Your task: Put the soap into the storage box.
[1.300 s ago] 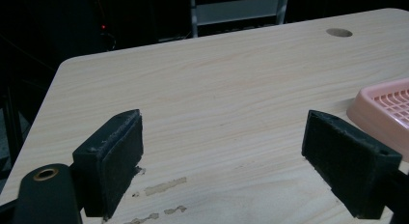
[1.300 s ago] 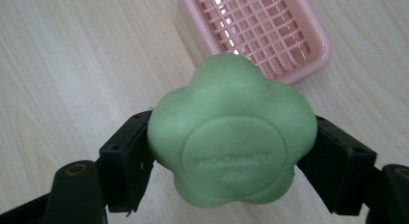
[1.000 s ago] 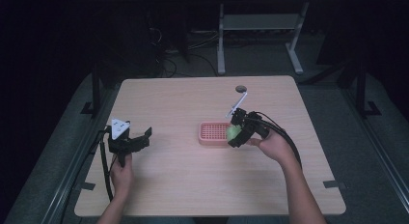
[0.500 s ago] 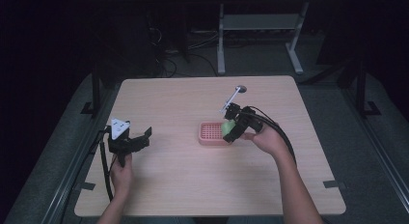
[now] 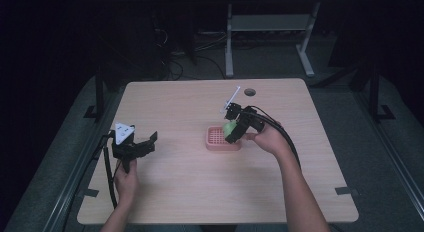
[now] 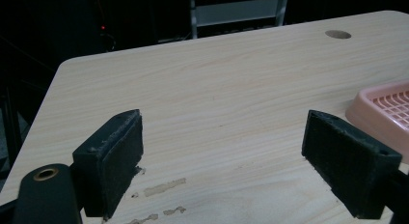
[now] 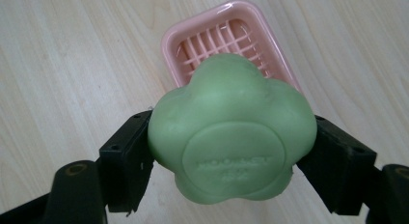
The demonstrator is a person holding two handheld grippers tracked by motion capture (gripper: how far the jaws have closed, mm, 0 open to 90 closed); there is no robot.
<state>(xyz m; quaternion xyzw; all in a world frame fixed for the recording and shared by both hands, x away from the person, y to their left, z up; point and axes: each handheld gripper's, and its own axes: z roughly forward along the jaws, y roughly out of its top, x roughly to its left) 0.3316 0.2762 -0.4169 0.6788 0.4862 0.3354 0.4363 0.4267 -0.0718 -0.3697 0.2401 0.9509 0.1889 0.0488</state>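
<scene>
A green flower-shaped soap (image 7: 231, 137) fills the middle of the right gripper view, pressed between both black pads of my right gripper (image 7: 231, 161). Below it on the wood lies a pink slatted soap tray (image 7: 193, 38). From the high view the right gripper (image 5: 231, 133) holds the green soap (image 5: 229, 129) just above the pink tray (image 5: 216, 139) at the table's middle. My left gripper (image 5: 150, 141) hovers over the table's left side, jaws wide apart with nothing between them; its pads (image 6: 113, 156) frame bare wood, and the tray's corner (image 6: 381, 105) shows at right.
The wooden table (image 5: 200, 182) has a round cable hole (image 5: 250, 92) near its far edge. Small pale scuff marks (image 6: 161, 188) lie on the wood by the left gripper. Beyond the table stands a grey metal frame (image 5: 270, 27) on a dark floor.
My right gripper with the green soap has shifted a little toward the far side and up, over the pink tray. The left gripper has stayed where it was.
</scene>
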